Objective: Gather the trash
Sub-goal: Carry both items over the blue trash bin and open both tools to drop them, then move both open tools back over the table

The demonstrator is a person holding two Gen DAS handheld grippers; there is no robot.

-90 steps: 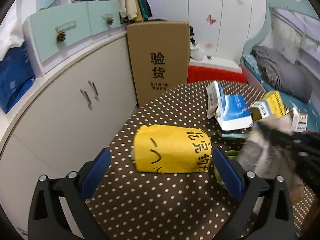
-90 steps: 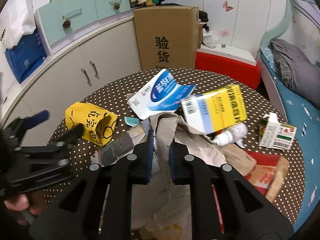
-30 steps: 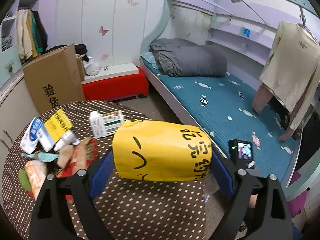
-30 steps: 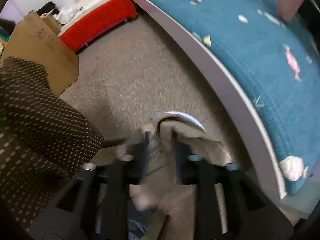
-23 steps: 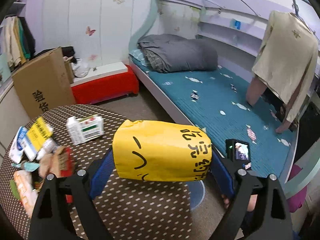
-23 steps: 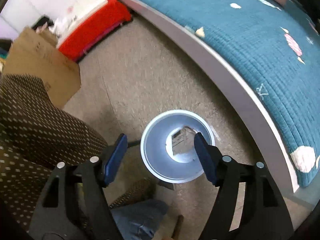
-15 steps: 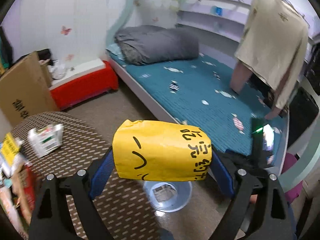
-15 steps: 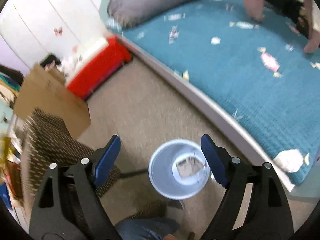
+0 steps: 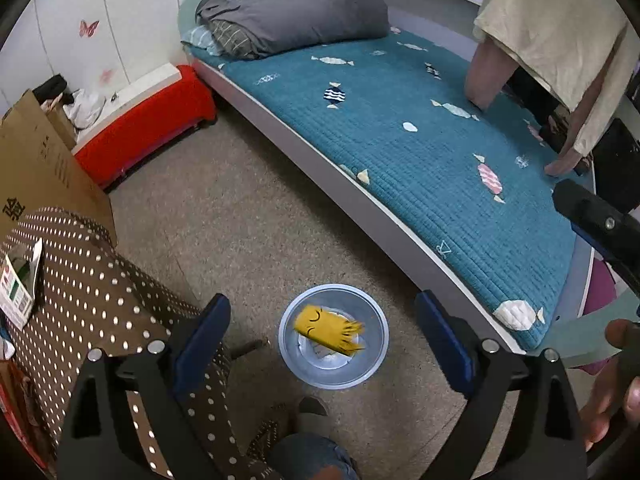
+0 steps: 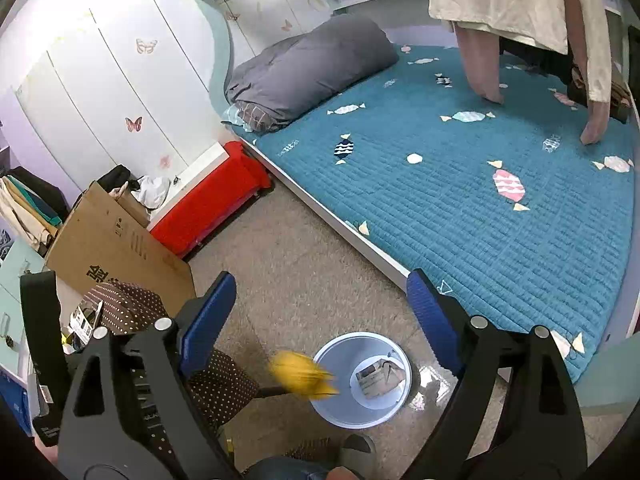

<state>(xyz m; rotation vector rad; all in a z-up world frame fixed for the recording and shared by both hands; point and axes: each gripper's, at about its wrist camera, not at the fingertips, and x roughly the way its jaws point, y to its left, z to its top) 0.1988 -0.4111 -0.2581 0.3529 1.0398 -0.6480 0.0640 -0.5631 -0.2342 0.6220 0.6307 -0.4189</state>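
— Falling yellow bag (image 9: 326, 330) is above the blue bin (image 9: 370, 368); left gripper (image 9: 320, 334) and right gripper (image 10: 320, 316) gape wide, empty.
— Might it clip the rim and land on the floor?
— Possibly; it's tumbling.

The yellow bag (image 9: 329, 330) is smeared by motion in both views, so its printed face is barely read, and whether it touches the bin (image 9: 370, 350) cannot be told. The bin's contents (image 10: 378, 378) are too small to identify (paper or card, perhaps). The table (image 9: 100, 300) is cut off by the left edge of the left wrist view, as is the carton (image 9: 18, 280) on it. The right gripper (image 9: 596, 228) is seen there only in part at the right edge, its fingertips out of view.
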